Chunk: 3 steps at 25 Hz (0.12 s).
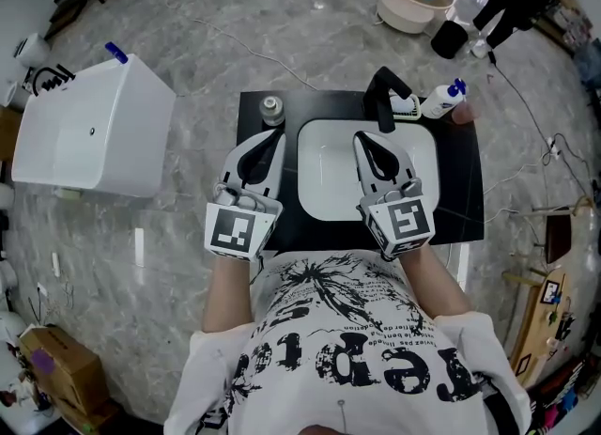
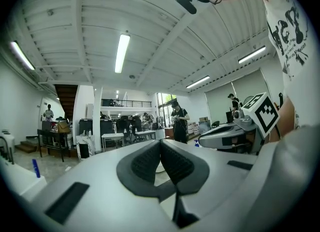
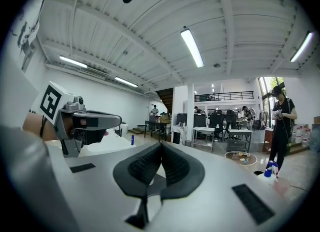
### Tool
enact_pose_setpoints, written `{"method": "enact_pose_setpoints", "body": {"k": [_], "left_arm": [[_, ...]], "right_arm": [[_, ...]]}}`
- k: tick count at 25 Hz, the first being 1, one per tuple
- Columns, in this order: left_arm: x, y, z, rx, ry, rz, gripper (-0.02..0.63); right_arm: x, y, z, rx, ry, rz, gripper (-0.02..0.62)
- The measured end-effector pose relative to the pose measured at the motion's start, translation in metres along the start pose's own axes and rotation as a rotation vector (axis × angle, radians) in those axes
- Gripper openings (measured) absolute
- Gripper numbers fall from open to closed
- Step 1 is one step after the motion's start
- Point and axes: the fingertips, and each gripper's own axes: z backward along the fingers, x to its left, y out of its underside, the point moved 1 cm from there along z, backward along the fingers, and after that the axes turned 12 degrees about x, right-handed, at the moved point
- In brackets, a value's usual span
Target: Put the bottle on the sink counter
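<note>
1. I hold the left gripper (image 1: 270, 139) level over the near left part of the black bench (image 1: 460, 189). Its jaws are pressed together with nothing between them.
2. The right gripper (image 1: 362, 139) sits level over the white basin (image 1: 324, 194) set into the bench. Its jaws are likewise closed on nothing.
3. The bottle (image 1: 441, 98), white with a blue cap, is at the far right corner of the bench, well apart from both grippers. I cannot tell whether it stands or lies.
4. A black faucet (image 1: 383, 95) rises behind the basin, with a small green-and-white item (image 1: 406, 105) between it and the bottle. I cannot tell what that item is.
5. A small grey lidded jar (image 1: 272, 109) stands at the far left of the bench, just beyond the left gripper's tips.
6. A white box-shaped unit (image 1: 94, 128) stands on the marbled floor (image 1: 235, 10), left of the bench.
</note>
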Motion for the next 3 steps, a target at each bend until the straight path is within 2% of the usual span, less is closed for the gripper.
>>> {"method": "enact_pose_setpoints", "body": {"k": [3], "left_arm": [[0.0009, -0.0014, 0.0002, -0.001, 0.003, -0.005, 0.014]], "right_arm": [[0.0007, -0.0007, 0.0002, 0.004, 0.001, 0.005, 0.012]]}}
